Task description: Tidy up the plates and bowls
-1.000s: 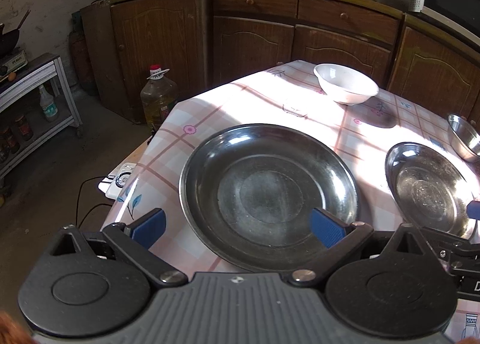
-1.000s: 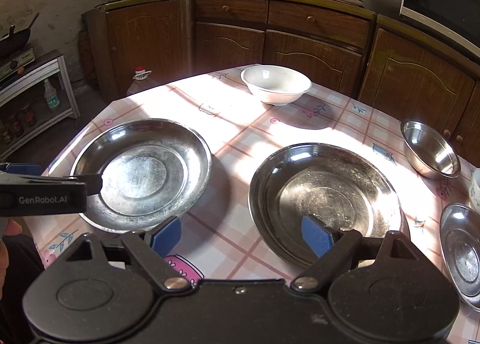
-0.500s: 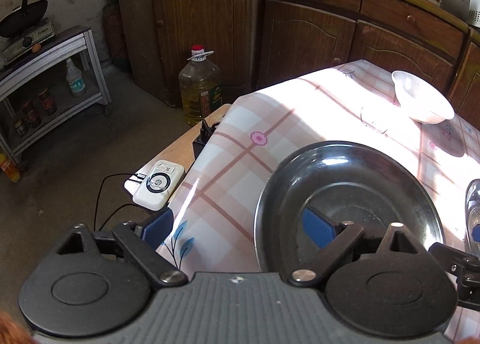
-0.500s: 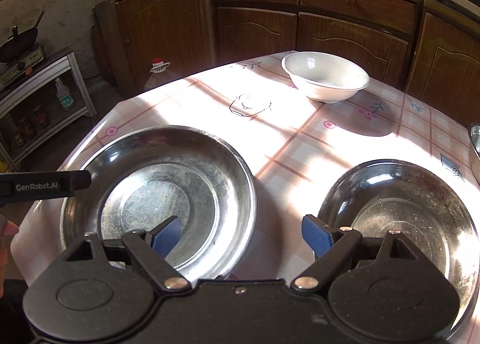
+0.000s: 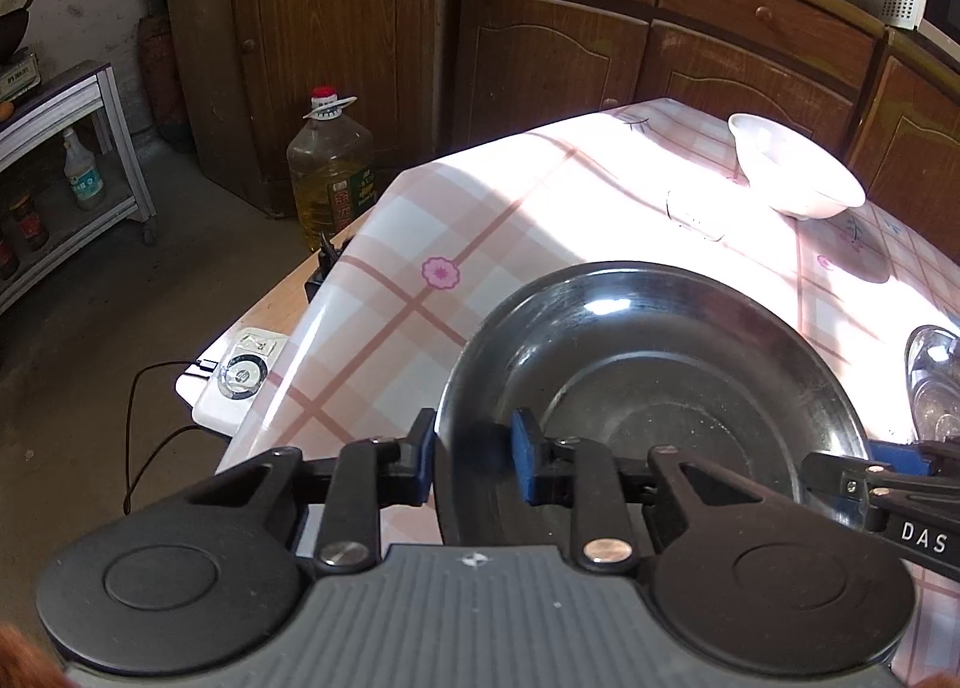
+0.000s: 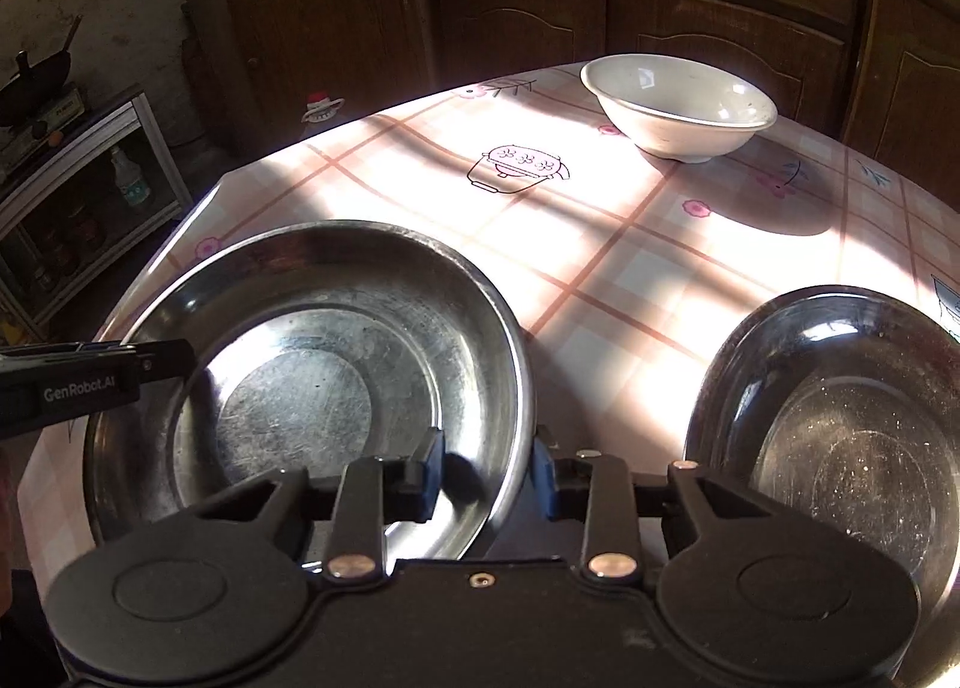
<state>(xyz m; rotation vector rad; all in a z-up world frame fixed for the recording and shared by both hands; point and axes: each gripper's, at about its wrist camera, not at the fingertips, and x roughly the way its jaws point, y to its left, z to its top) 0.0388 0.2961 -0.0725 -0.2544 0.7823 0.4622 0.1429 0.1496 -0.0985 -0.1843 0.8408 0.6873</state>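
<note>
A large steel plate (image 5: 660,376) (image 6: 300,358) lies on the pink checked tablecloth (image 6: 600,244) near the table's left corner. My left gripper (image 5: 471,448) is shut on the plate's left rim, one pad outside and one inside. My right gripper (image 6: 486,469) straddles the same plate's right rim; its jaws are closing and the pads look pressed on the wall. A smaller steel plate (image 6: 840,448) (image 5: 936,382) lies just to the right. A white bowl (image 6: 678,106) (image 5: 792,172) stands at the far side.
The table edge drops off left of the large plate. Below it stand an oil bottle (image 5: 330,178) and a white device with a cable (image 5: 237,382). Brown cabinets (image 5: 540,58) line the back, and a metal shelf (image 5: 60,148) stands far left.
Both grippers moved left and down onto the large plate, the left to its left rim, the right from the smaller plate to its right rim. Both jaws went from wide open to closed on it.
</note>
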